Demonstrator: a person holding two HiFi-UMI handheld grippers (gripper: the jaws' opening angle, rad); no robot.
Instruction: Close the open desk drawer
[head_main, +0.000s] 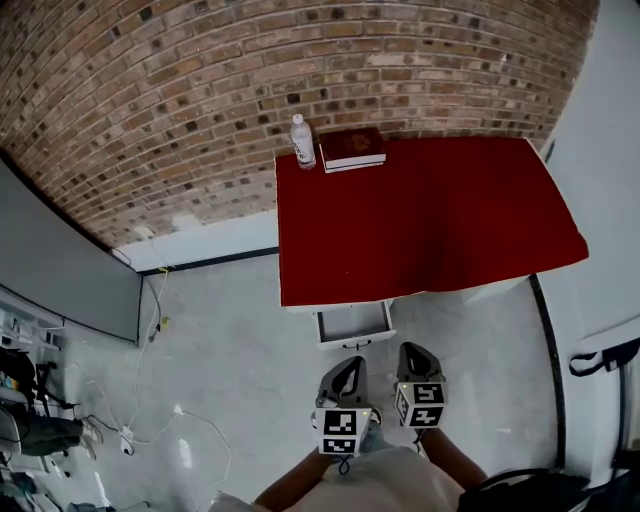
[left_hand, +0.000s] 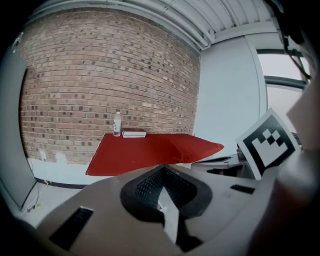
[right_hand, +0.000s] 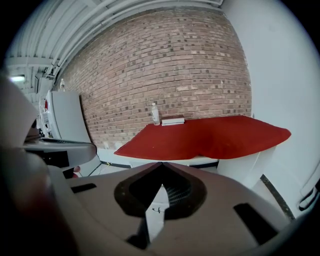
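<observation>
Below, at the near edge of the red desk (head_main: 430, 220), toward its left end: the drawer (head_main: 353, 323), pulled out over the floor. Held near its front but apart from it, side by side: left gripper (head_main: 349, 364) and right gripper (head_main: 416, 349), each with jaws pressed together on nothing. At the far corner of the desk top, a bottle (head_main: 302, 141) just beside a book (head_main: 352, 149), close to the brick wall (head_main: 200, 90). Nothing of the task done, by the look of it; left to do, in all likelihood: reaching the drawer front and pushing it fully in.
</observation>
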